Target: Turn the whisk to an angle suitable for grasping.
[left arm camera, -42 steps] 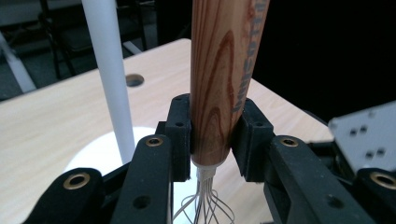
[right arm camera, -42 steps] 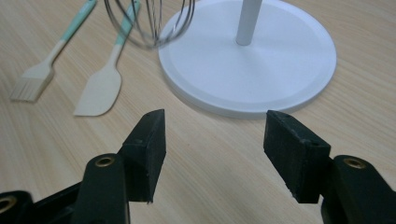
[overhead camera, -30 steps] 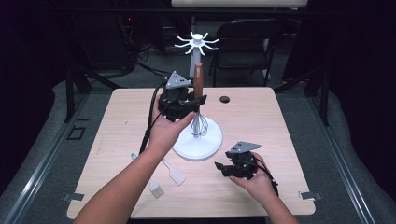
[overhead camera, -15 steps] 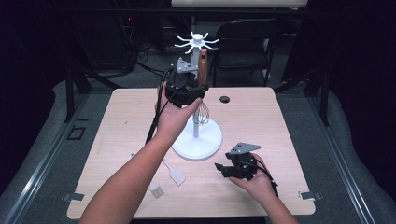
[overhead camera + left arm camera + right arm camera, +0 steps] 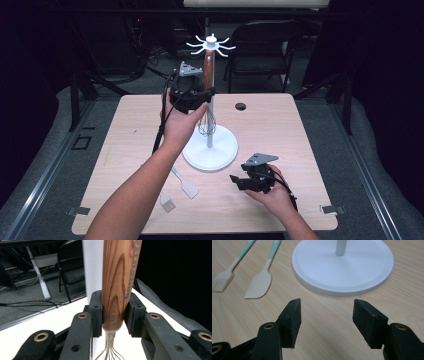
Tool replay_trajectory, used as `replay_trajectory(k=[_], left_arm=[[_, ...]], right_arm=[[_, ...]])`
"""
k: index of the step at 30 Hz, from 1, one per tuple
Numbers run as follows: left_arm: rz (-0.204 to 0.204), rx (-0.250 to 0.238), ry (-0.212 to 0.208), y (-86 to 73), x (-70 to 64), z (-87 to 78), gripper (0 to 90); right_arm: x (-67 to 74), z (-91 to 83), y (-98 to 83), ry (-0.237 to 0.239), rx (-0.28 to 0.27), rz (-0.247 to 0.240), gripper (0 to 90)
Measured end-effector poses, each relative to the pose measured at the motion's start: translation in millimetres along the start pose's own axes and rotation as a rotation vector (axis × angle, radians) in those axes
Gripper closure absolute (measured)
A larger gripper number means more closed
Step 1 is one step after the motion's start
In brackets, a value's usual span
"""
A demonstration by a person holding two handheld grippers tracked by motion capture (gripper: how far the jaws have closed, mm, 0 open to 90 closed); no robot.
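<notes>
- High view: left gripper (image 5: 192, 95) raised beside the white stand (image 5: 210, 145), gripping a wooden-handled whisk (image 5: 208, 80) upright against the pole, wires hanging just above the round base. Right gripper (image 5: 252, 177) resting low on the tabletop (image 5: 280, 125), near the base.
- Left gripper view: jaws clenched on the whisk handle (image 5: 116, 285) near its lower end, wires (image 5: 108, 351) below, white pole (image 5: 92, 267) just behind.
- Right gripper view: jaws spread apart, holding nothing, above bare tabletop; stand base (image 5: 343, 267) ahead, spatula (image 5: 260, 280) and brush (image 5: 227, 272) side by side at left.
</notes>
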State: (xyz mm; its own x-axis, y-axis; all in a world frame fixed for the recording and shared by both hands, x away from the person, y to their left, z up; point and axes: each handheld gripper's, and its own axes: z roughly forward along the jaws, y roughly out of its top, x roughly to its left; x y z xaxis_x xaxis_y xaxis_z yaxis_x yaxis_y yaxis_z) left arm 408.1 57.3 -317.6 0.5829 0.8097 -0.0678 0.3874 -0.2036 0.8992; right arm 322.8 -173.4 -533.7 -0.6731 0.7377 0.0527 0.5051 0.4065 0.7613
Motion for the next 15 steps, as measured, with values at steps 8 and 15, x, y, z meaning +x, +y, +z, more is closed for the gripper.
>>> replay_trajectory(k=[8,15], left_arm=[[-0.012,-0.022,-0.014,-5.1,1.2,4.6,64.9],[-0.006,-0.024,-0.022,-13.1,3.0,3.9,55.8]], right_arm=[[-0.5,0.7,-0.7,0.003,-0.009,0.009,39.6],[-2.0,0.7,-0.7,-0.006,-0.003,0.002,39.2]])
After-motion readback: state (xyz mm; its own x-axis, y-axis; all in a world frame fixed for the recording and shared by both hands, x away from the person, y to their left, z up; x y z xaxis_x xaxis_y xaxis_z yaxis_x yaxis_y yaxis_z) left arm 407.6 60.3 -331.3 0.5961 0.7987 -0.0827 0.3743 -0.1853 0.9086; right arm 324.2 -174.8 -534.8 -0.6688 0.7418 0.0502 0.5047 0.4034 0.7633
